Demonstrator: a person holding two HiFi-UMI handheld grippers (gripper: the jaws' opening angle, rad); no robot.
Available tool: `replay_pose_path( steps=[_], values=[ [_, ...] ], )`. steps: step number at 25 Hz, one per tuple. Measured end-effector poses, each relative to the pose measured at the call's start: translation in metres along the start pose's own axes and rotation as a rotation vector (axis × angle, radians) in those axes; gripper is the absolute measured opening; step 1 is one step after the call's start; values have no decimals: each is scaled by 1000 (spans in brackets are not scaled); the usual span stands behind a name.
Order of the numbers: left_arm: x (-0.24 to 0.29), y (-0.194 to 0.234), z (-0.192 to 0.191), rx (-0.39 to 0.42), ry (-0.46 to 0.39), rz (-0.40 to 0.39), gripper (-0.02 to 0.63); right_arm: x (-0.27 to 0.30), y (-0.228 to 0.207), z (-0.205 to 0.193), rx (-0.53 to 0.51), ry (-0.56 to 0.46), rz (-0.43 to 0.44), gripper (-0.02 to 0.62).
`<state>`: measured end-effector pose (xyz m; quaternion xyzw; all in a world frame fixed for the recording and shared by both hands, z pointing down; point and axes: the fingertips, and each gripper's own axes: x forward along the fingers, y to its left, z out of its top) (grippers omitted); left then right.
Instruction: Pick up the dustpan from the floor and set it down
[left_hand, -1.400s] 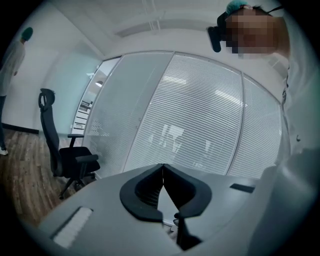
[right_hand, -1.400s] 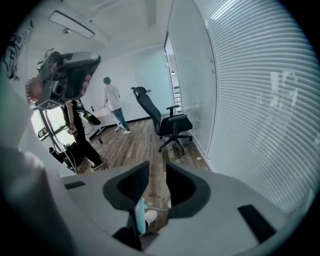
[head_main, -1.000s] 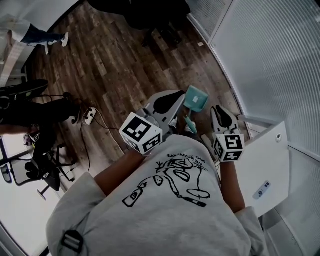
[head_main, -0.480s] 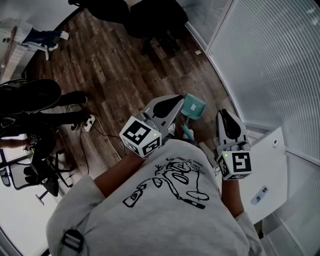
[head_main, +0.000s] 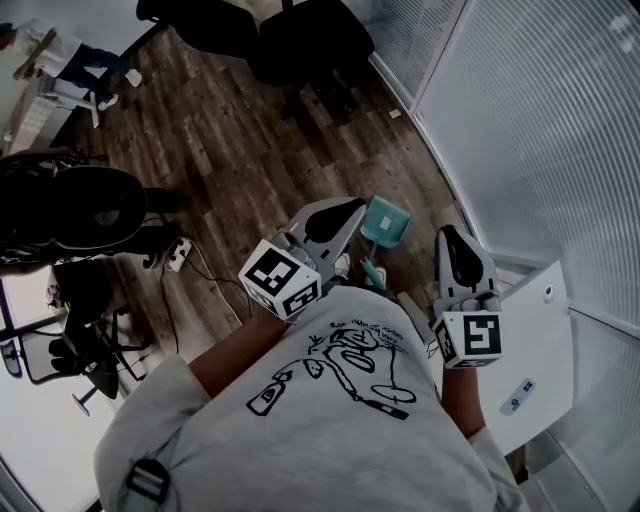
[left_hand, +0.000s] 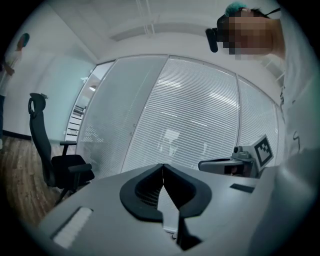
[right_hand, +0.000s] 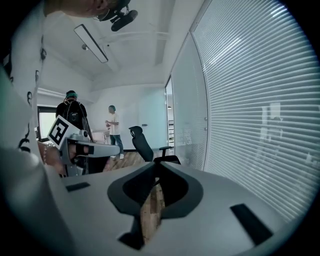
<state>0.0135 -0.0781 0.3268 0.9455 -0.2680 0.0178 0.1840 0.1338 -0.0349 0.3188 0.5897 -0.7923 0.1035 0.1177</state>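
A teal dustpan (head_main: 385, 222) rests on the wood floor far below, its handle (head_main: 371, 269) pointing toward me; no gripper touches it. In the head view it shows between the two grippers. My left gripper (head_main: 358, 205) is held at chest height, shut and empty; the left gripper view (left_hand: 162, 166) shows its jaw tips meeting. My right gripper (head_main: 447, 232) hovers beside it on the right. Its jaws have just been closing, with nothing between them, and their tips (right_hand: 157, 165) touch. Both point roughly level toward the glass wall.
A white table (head_main: 530, 340) stands at my right, against the blind-covered glass wall (head_main: 540, 120). Black office chairs (head_main: 300, 40) stand farther along. A power strip with cables (head_main: 178, 232) lies on the floor at left. Two people (right_hand: 114, 127) stand in the distance.
The right gripper has risen toward the camera and now sits level with the left one. The left gripper has barely moved. The dustpan stays on the floor.
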Motion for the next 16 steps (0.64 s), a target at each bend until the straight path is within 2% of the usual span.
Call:
replay_pose_path(
  steps=[16],
  values=[
    [8, 4, -3, -6, 8, 12, 3, 7, -8, -5, -1, 18, -2, 23]
  ],
)
